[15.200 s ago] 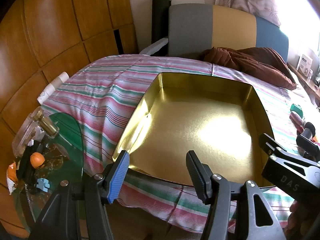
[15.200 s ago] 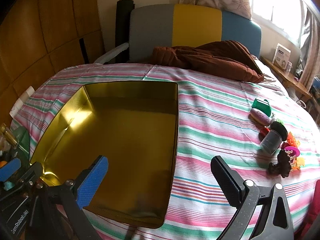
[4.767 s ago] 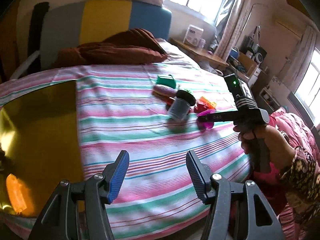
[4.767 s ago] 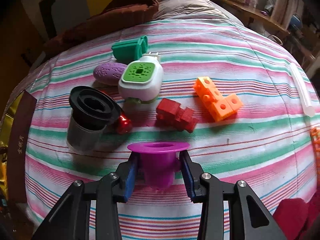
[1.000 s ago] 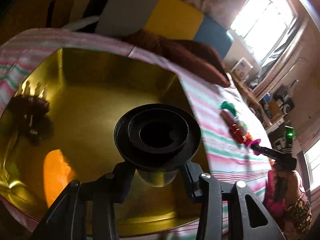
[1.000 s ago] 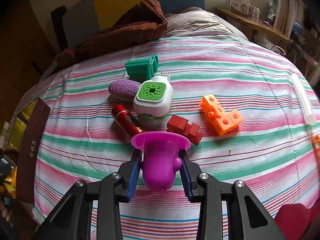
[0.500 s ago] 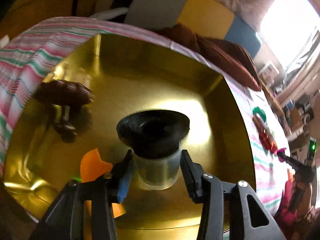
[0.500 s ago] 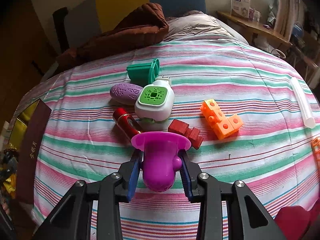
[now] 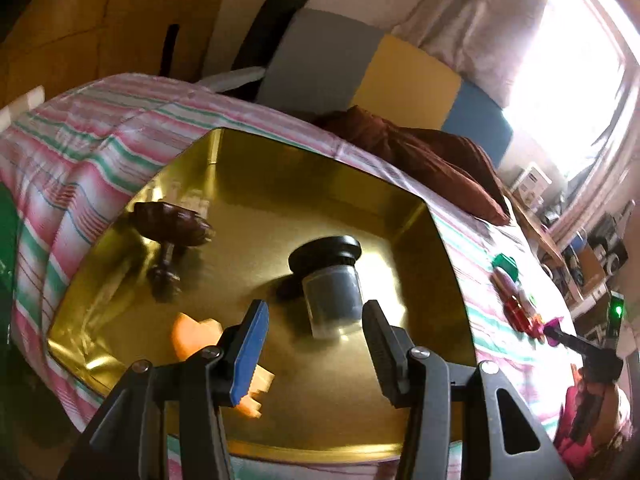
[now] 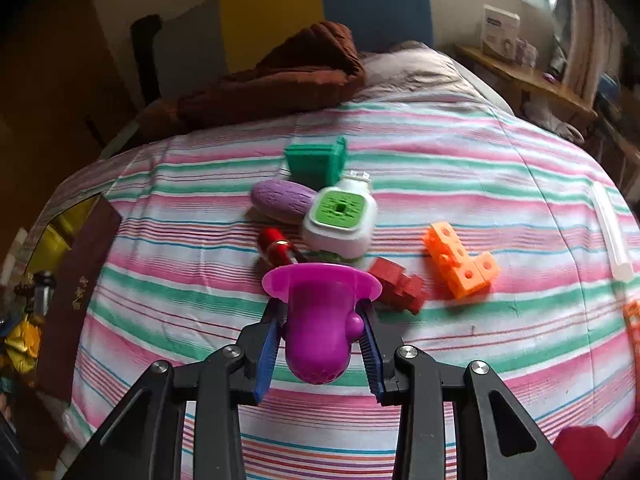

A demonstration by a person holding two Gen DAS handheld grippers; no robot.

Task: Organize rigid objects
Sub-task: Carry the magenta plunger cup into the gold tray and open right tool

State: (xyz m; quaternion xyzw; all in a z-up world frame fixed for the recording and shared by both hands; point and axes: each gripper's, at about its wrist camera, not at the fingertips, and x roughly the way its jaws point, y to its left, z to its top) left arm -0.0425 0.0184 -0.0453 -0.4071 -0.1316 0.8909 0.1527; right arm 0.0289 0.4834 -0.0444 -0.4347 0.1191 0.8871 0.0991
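In the left wrist view a gold tin tray (image 9: 448, 248) lies on the striped bed. Inside it stands a grey jar with a black lid (image 9: 330, 284), beside a dark brown toy (image 9: 172, 236) and an orange piece (image 9: 196, 334). My left gripper (image 9: 314, 348) is open, its fingers a little back from the jar on either side. In the right wrist view my right gripper (image 10: 320, 336) is shut on a purple cup (image 10: 320, 312), held above the bedspread. The right gripper also shows far right in the left wrist view (image 9: 556, 330).
On the bedspread ahead of the right gripper lie a white and green device (image 10: 340, 216), a purple oval (image 10: 280, 198), a green block (image 10: 316, 162), a red tube (image 10: 276, 248), a red block (image 10: 396, 284) and orange cubes (image 10: 460, 264). A brown blanket (image 10: 280, 80) lies at the headboard.
My left gripper has opened and let go of the jar, which now stands in the tray, and has drawn back. The right gripper still holds the purple cup, hardly moved.
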